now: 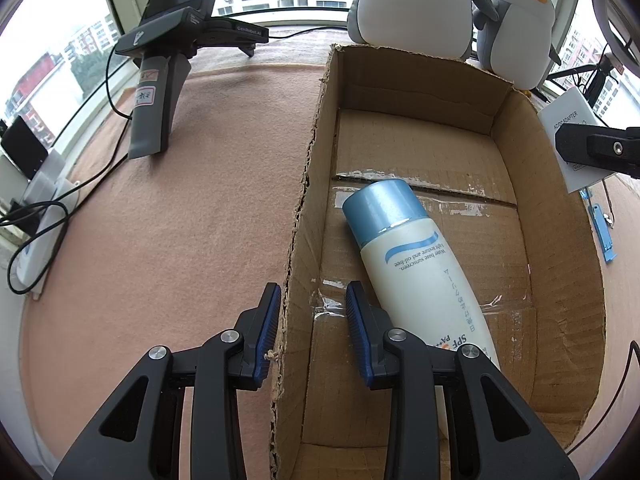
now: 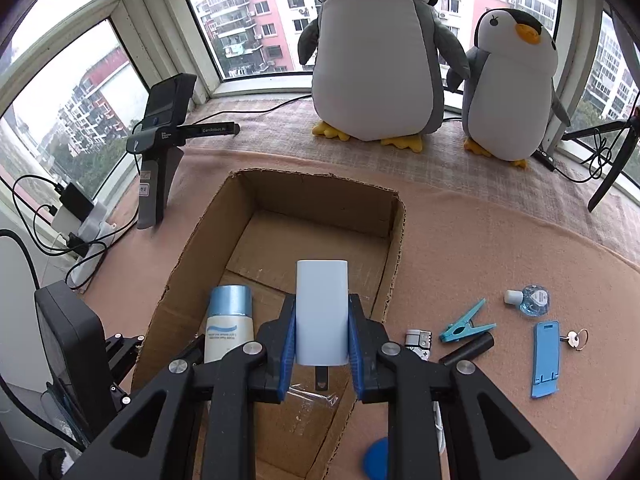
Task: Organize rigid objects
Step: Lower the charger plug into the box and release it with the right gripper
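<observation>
From the left wrist view, the cardboard box [image 1: 420, 152] holds one sunscreen bottle [image 1: 416, 264], lying on its side with the blue cap toward the far wall. The left gripper [image 1: 312, 292] straddles the box's torn left wall [image 1: 298, 240], one finger outside, one inside; I cannot tell whether the pads press on the cardboard. Left of the box the pink cloth [image 1: 180, 220] lies bare as far as a grey handheld device [image 1: 160, 92].

From the right wrist view, the right gripper [image 2: 322, 320] pinches a white adapter [image 2: 322, 312] above the box's floor [image 2: 304, 236], beside the bottle. Most of that floor is free. On the cloth to the right lie one blue clothespin [image 2: 466, 322], one small clear bottle [image 2: 530, 299], one blue stand [image 2: 545, 358], one key [image 2: 576, 339], one black cylinder [image 2: 468, 350]. Two plush penguins [image 2: 376, 64] stand by the window.
</observation>
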Tool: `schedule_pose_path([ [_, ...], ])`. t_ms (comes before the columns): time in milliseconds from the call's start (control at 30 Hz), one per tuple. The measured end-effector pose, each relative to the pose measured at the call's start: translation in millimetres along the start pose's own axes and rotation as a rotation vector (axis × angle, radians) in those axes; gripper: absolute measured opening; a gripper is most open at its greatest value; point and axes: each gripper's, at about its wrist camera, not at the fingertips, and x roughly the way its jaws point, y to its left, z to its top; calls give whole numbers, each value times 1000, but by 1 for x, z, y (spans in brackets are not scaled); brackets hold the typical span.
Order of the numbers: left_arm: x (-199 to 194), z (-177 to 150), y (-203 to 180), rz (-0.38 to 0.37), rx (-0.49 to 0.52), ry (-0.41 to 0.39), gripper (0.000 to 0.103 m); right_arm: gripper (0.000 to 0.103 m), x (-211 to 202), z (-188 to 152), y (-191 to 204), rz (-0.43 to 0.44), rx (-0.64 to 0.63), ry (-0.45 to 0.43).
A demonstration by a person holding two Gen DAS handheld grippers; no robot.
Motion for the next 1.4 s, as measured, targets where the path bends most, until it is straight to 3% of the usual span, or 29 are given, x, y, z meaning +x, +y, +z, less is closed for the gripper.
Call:
schedule_pose_path([
  [400,0,0,0,-5,5,-1,31,21,26,9,17,-15,-62,12],
  [467,0,0,0,-6,5,-2,31,32,27,10,18,-15,-69,6],
  [533,1,0,0,-6,4,-2,31,57,26,10,18,-10,-66,-5],
  [567,1,0,-1,-6,5,-2,31,59,25,10,17,-6,-67,-9],
  [967,2,1,-1,-9,13,-2,31,59,0,-5,2,14,-50,-38],
  [1400,1,0,-1,-7,23,-5,31,59,-54,-44,-63,-11,46,-82],
])
